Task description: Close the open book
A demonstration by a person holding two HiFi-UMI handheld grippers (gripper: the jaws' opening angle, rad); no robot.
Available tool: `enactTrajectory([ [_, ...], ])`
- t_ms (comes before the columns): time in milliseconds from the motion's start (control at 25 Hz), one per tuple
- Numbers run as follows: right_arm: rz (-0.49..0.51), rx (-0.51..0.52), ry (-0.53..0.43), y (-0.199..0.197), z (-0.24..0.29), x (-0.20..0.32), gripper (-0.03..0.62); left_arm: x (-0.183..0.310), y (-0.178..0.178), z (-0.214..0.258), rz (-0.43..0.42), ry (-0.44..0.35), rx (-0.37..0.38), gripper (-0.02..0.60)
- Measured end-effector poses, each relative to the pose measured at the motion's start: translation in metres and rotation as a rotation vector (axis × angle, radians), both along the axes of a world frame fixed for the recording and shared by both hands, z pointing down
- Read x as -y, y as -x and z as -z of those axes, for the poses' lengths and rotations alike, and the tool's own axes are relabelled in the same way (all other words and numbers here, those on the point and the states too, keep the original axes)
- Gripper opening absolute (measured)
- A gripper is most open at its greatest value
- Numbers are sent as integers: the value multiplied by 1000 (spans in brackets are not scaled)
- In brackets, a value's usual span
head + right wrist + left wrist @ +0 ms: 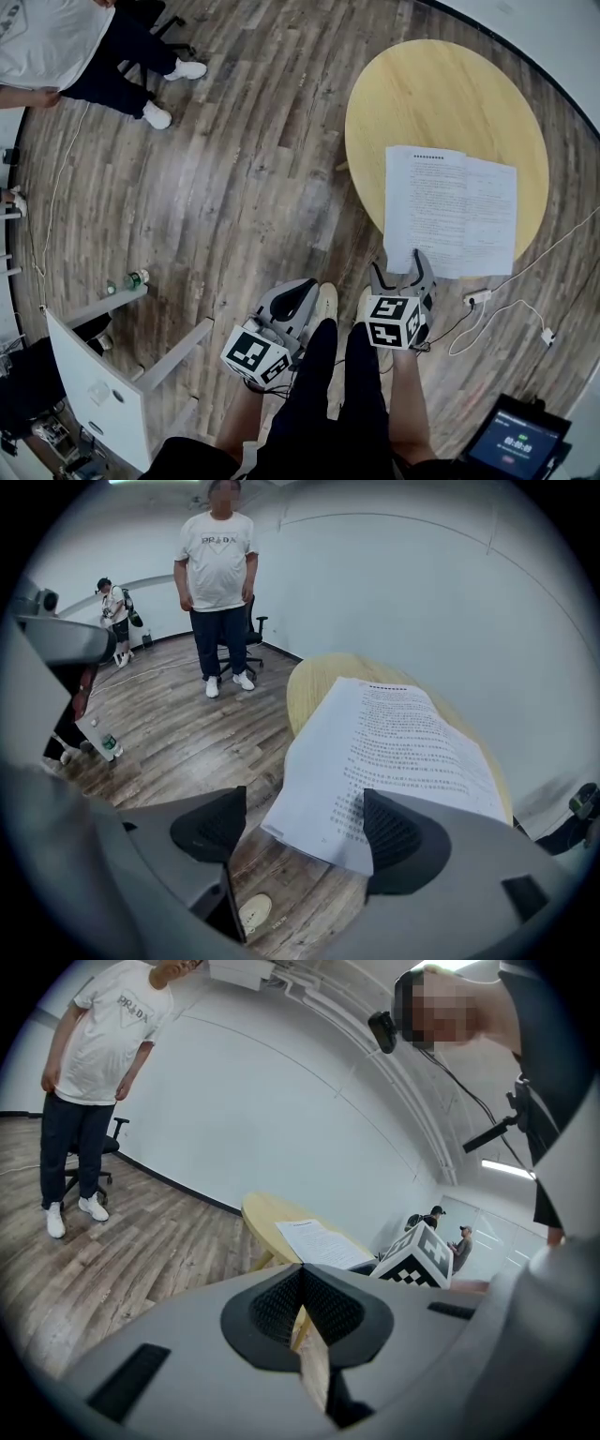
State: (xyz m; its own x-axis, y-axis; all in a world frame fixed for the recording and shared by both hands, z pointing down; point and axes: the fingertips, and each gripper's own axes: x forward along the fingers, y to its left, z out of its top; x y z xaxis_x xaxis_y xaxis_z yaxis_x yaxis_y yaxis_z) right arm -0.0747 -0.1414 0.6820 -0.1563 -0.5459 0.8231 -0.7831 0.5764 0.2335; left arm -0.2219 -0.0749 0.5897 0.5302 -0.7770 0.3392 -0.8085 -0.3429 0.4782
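Note:
The open book (450, 211) lies flat on the round wooden table (422, 84), its white printed pages facing up and its near edge overhanging the table rim. My right gripper (401, 272) is at that near edge with its jaws wide apart. In the right gripper view the book's (394, 752) near corner reaches in between the jaws of the right gripper (305, 832), and neither pad touches it. My left gripper (292, 298) is shut and empty over the floor, to the left of the table. From the left gripper (302, 1307) the book (319, 1241) shows farther off.
A person in a white T-shirt (56, 47) stands on the wooden floor at the far left, with an office chair behind (255, 630). A white table (94, 375) stands at lower left, with bottles (136, 279) beside it. Cables and a power strip (478, 297) lie right of the table.

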Motion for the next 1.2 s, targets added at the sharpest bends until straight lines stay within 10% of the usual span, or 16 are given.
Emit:
enactTrajectory([
  [800, -66, -39, -89, -8, 17, 5, 44, -1, 4, 3, 25, -4, 0, -2],
  [1200, -59, -12, -69, -12, 15, 9, 25, 5, -5, 8, 18, -18, 13, -2],
])
